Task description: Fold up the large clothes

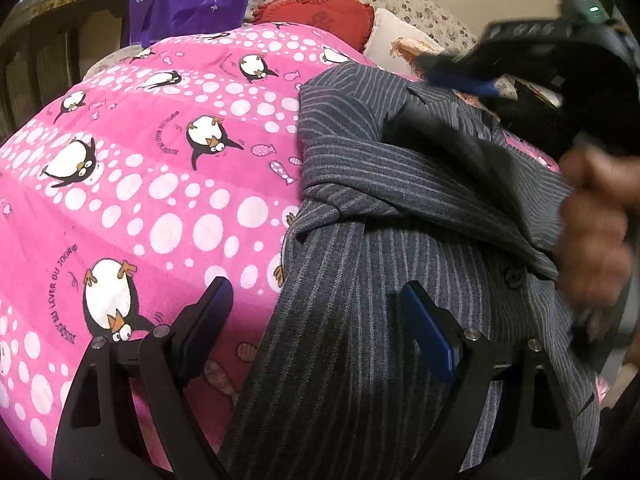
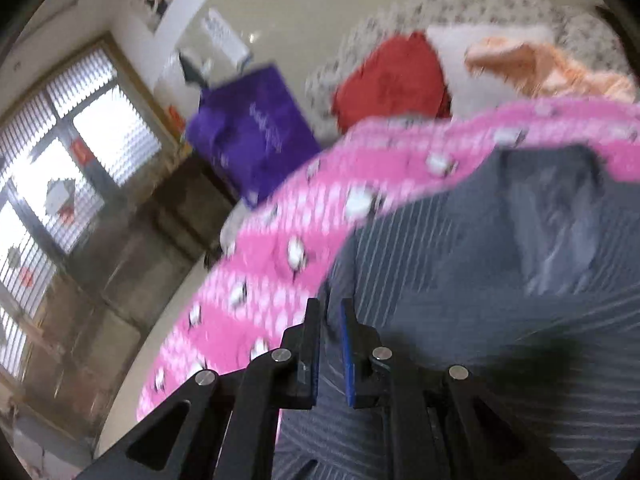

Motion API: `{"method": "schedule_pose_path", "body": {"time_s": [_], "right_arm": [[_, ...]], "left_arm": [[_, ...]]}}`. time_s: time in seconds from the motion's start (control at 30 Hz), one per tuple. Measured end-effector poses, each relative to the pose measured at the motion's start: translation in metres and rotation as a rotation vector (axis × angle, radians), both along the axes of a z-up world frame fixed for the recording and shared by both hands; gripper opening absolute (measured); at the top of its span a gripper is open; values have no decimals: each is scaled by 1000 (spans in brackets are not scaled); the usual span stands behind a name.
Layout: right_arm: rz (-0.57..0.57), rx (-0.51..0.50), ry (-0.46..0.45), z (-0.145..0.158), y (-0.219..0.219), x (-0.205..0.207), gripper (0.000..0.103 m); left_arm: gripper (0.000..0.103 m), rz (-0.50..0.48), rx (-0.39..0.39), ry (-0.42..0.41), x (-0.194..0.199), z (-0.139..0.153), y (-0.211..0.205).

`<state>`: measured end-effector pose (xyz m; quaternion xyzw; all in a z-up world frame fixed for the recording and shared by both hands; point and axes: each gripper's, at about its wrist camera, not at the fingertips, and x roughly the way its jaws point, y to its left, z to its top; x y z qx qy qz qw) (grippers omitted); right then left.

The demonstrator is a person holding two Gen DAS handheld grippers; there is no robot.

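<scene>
One garment mattered: a dark grey pinstriped jacket [image 1: 360, 280], lying rumpled across the right half of the left wrist view on a pink penguin-print blanket [image 1: 140, 180], its upper part folded over in thick overlapping flaps at centre right. It looked like a woven, lined cloth, soft and limp yet fairly heavy, likely to sag and drag unless taken at an edge or a seam where layers bunch. The left gripper [image 1: 316, 320] stood wide apart at the bottom of the frame, straddling the jacket's left edge with nothing pinched. The right gripper [image 2: 331, 344], blurred in its own view, had its jaws nearly together over the striped cloth at lower centre; whether any fabric sat between them could not be told. A bare hand [image 1: 592, 232] showed at the right edge.
</scene>
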<state>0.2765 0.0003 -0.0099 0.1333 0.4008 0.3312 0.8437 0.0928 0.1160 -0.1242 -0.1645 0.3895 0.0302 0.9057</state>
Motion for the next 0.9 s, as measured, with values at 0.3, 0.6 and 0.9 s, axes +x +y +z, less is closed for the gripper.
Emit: {"method": "schedule_pose_path", "body": {"time_s": [0.3, 0.6, 0.9], "right_arm": [[70, -18, 51, -8, -40, -42, 64], [-219, -127, -38, 14, -219, -74, 65], [-235, -199, -58, -44, -243, -111, 65]], "left_arm": [[86, -1, -14, -1, 0, 0, 1], [86, -3, 45, -29, 29, 52, 7], [86, -286, -205, 170, 181, 47, -14]]}}
